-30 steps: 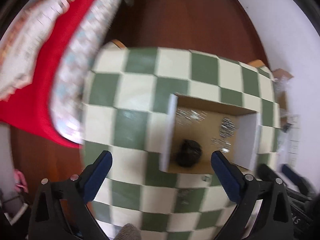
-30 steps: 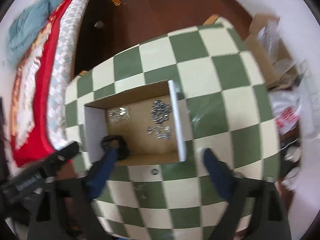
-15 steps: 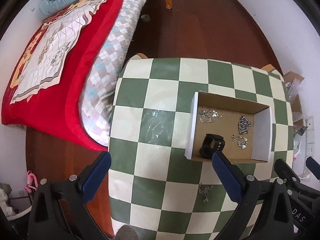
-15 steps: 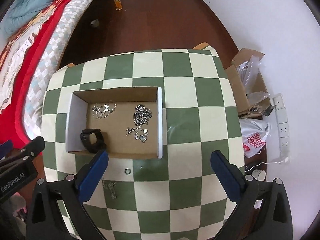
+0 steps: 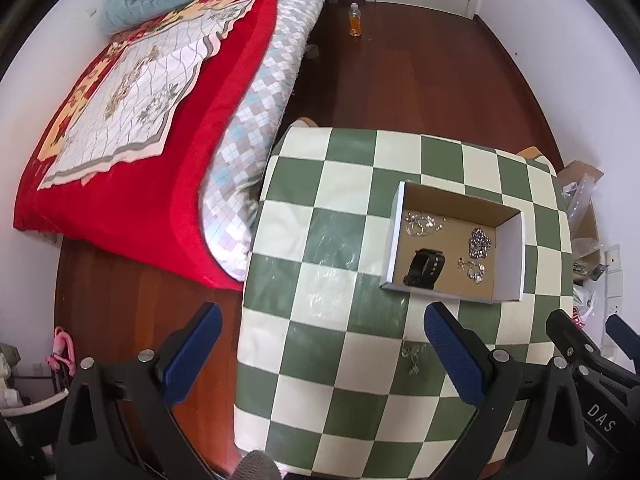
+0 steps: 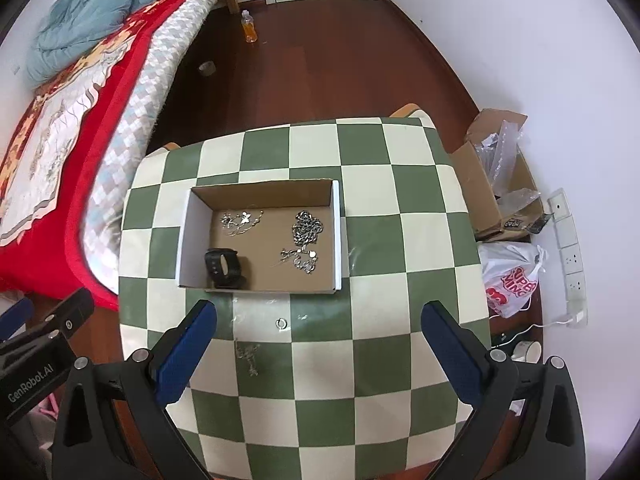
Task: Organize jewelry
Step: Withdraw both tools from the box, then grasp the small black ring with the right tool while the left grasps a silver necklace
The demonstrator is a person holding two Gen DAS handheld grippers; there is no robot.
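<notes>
An open cardboard box stands on the green-and-cream checked table. In it lie a black watch band, a thin silver necklace, a heavy silver chain and a smaller silver piece. On the cloth in front of the box lie a small ring and a silver chain. My left gripper and right gripper are both open, empty and high above the table.
A bed with a red cover lies left of the table. An orange bottle stands on the wooden floor. A cardboard carton and a white plastic bag sit to the right by the wall.
Both grippers have risen and pulled back from the box, so the table looks smaller and more of the room shows. The watch band lies in the box.
</notes>
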